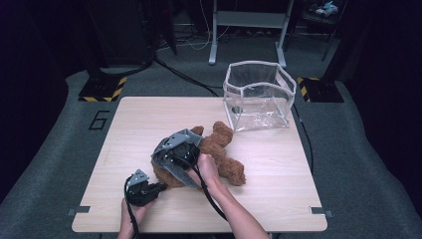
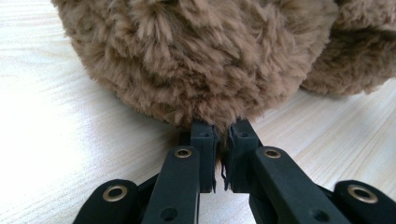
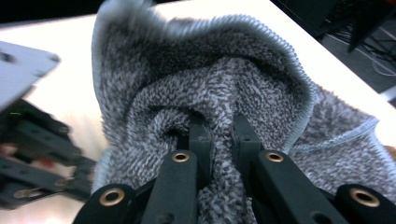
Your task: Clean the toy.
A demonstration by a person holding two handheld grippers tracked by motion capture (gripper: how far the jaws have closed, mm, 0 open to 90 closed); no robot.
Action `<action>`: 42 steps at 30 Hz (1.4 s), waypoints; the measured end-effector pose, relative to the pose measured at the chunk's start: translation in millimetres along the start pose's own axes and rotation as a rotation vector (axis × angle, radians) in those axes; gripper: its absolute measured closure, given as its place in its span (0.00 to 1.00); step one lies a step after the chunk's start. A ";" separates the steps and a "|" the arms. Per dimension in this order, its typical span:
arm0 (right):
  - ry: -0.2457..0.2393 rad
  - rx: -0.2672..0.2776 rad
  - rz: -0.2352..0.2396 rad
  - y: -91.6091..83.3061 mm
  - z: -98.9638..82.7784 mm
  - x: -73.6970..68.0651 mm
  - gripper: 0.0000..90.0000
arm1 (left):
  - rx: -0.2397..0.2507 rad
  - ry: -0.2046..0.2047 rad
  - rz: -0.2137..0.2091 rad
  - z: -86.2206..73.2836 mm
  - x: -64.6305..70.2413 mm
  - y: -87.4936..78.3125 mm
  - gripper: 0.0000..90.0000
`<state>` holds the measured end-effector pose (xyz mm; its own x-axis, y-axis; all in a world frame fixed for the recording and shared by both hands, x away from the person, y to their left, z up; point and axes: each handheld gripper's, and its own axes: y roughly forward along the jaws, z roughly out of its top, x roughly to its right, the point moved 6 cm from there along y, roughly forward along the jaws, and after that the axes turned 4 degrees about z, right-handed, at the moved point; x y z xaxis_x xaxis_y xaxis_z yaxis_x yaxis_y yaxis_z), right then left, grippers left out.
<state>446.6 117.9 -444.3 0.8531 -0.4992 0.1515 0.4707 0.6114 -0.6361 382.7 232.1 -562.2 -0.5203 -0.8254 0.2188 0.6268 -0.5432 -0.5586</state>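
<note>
Jaws: left gripper (image 2: 220,140) pinching fur of the brown plush teddy bear (image 1: 219,149), mid-frame on the pale wooden bench (image 1: 124,124); right gripper (image 3: 219,133) clamped on the grey terry cloth (image 3: 224,79). Progress: cloth partly draped over bear; clear plastic pouch (image 1: 259,94), upper right, unfilled.

The shaggy plush teddy bear (image 1: 221,149) is a warm mid-brown all over, with no pattern. The fluffy terry cloth (image 3: 224,88) is flecked dark grey and pale grey, edged by a light grey stitched hem. Both tools, left (image 2: 223,135) and right (image 3: 219,126), are matt black with brass-coloured rivets. The wooden desk (image 1: 278,199) is pale beige with fine grain lines. The soft clear plastic bag (image 1: 259,94) has whitish trim.
</note>
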 end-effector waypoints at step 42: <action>0.259 -0.148 -0.266 -46.9 -75.4 137.5 0.92 | -0.047 -0.004 -0.061 3.3 -11.8 4.4 0.94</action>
<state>524.9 -25.6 -450.7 0.6118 -0.7782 0.1420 0.6142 0.3542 -0.7052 393.4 238.9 -564.6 -0.5545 -0.7915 0.2570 0.5657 -0.5850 -0.5812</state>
